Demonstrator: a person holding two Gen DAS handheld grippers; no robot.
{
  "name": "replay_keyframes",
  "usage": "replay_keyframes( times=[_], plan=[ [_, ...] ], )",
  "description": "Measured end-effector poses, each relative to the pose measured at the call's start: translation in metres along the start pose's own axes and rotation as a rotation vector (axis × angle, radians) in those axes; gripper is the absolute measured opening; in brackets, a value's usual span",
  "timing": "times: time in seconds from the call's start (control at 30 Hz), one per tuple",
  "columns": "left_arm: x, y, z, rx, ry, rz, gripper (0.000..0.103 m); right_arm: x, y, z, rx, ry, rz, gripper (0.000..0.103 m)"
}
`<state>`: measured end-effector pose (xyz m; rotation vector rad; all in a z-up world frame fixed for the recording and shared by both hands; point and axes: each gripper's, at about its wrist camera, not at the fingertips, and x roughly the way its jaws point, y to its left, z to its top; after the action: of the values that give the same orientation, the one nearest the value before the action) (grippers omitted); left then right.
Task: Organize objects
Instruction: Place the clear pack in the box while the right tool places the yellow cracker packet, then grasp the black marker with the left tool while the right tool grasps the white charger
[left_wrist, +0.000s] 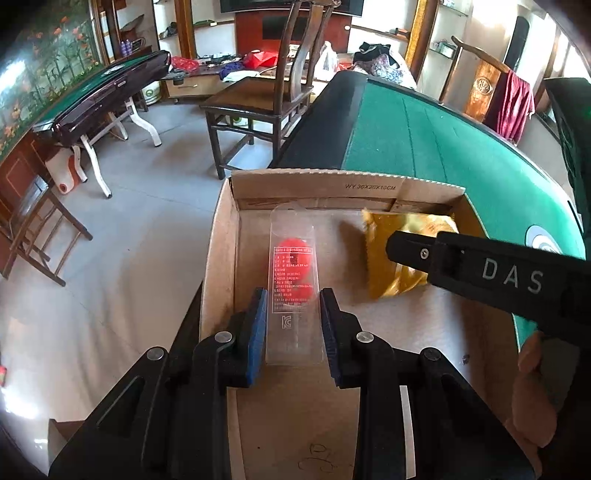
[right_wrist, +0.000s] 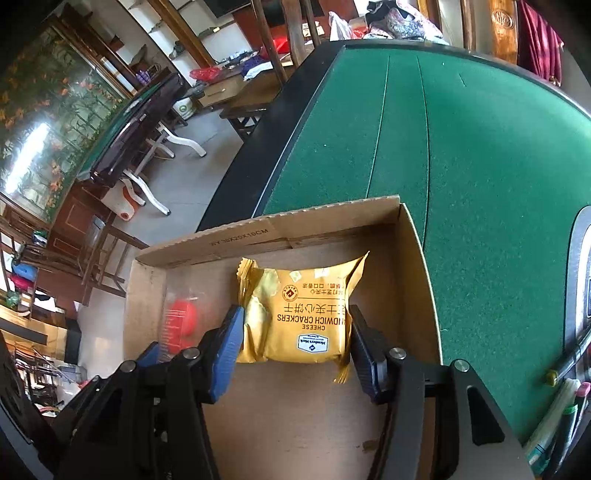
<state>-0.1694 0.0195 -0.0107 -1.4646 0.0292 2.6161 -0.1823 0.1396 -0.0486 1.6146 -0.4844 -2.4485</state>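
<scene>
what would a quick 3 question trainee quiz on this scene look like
1. True or false: the cracker pack lies inside the box.
2. Which item lies between the left gripper fingers? A. clear pack with red item B. cracker pack C. nothing
3. Fill in: the box sits on a table with a ____ top.

Key: 1 true; 2 A; 3 green
</scene>
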Motion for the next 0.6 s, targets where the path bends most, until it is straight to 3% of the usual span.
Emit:
replay_keyframes(
  times=[0.33,0.47,0.6],
  plan=[
    [-0.006,-0.001,0.002,-0.001,-0.008,-0.061,0.030,-0.045,-0.011,-0.011,-0.009,-0.065,0.055,0.057],
    [-0.006,-0.003,0.003,0.003,-0.013,-0.048,0.030,-0.079,-0.019,-0.038,-0.046,-0.104,0.085,0.057],
    [-0.018,-0.005,0.002,0.003,-0.049,-0.094,0.030,-0.125,-0.048,-0.085,-0.091,-0.153,0.123,0.057]
  ],
)
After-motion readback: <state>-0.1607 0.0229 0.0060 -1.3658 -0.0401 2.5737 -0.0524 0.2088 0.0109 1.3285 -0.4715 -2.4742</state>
